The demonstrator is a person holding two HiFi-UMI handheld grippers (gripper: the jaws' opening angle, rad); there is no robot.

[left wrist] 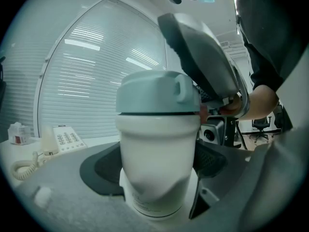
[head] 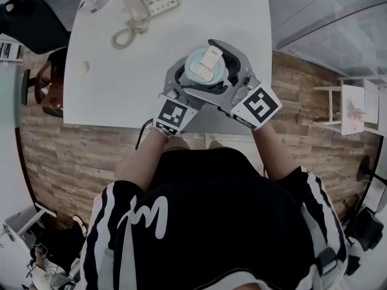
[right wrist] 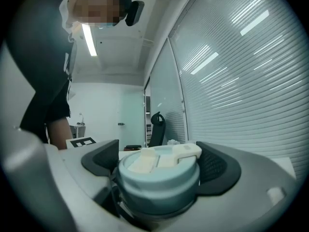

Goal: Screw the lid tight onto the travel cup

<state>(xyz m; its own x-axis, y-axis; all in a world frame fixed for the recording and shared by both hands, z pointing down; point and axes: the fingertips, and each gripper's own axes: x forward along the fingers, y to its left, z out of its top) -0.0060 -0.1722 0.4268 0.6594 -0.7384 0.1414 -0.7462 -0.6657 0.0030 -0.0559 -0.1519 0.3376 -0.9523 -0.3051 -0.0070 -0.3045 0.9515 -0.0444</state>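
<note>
A white travel cup (left wrist: 157, 163) stands near the front edge of the white table (head: 115, 95), with a pale blue lid (head: 205, 70) on top of it. My left gripper (left wrist: 157, 170) is shut on the cup's white body, its dark pads (left wrist: 104, 166) pressing both sides low down. My right gripper (right wrist: 159, 170) comes in higher and is shut on the lid (right wrist: 159, 178). Its pads (right wrist: 219, 166) sit against the lid's rim, and the lid's cream flip tab (right wrist: 186, 151) faces up. In the head view both grippers wrap the cup from the near side.
A desk phone (head: 145, 2) with a coiled cord lies at the table's far side, and a small white object (head: 83, 68) at its left edge. A dark chair (head: 42, 83) stands left of the table. A white stand (head: 354, 104) is on the wood floor at right.
</note>
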